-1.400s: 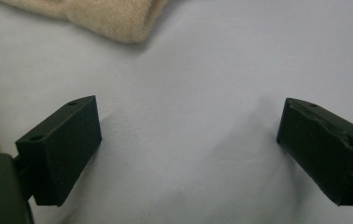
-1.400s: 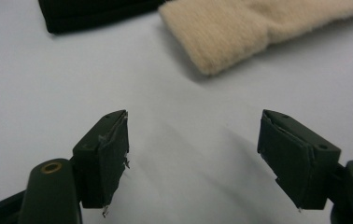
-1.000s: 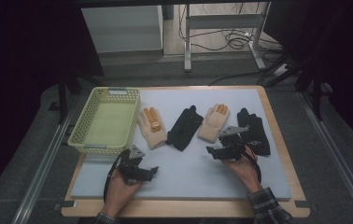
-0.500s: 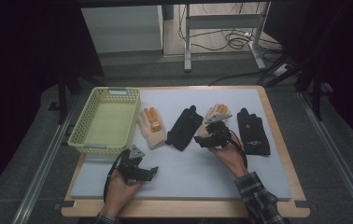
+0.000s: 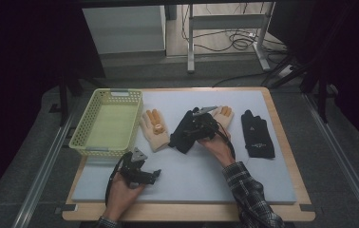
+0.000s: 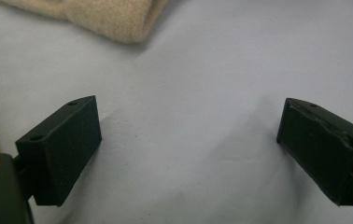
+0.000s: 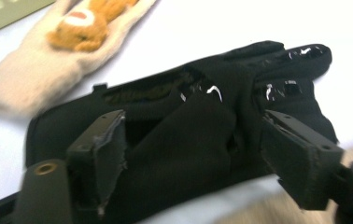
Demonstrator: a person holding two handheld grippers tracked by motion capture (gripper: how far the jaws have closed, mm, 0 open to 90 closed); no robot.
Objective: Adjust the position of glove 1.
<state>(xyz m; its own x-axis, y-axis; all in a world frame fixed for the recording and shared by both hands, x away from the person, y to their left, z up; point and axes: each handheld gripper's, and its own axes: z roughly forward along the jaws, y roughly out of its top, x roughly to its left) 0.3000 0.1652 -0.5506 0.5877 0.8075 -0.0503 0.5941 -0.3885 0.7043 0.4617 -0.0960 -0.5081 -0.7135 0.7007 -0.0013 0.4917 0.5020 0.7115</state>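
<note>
Several gloves lie in a row on the pale mat. A black glove point(image 5: 183, 132) point(image 7: 202, 126) lies at the centre, and my right gripper point(image 5: 194, 127) point(image 7: 193, 163) hovers over it, open, its jaws straddling the glove's middle. A beige glove with an orange bear point(image 5: 155, 129) point(image 7: 48, 60) lies to its left. Another beige glove point(image 5: 223, 114) and a second black glove point(image 5: 257, 135) lie to the right. My left gripper point(image 5: 153, 175) point(image 6: 188, 154) rests open near the front left, empty, with a beige glove's cuff point(image 6: 100, 16) ahead of it.
A yellow-green mesh basket point(image 5: 88, 142) stands empty at the table's left. The mat point(image 5: 206, 180) covers a wooden tabletop point(image 5: 291, 142). Metal rails run along both sides of the table, and a frame with cables stands beyond its far edge.
My right gripper has moved left, from beside the rightmost black glove to over the central black glove. The left gripper has stayed put.
</note>
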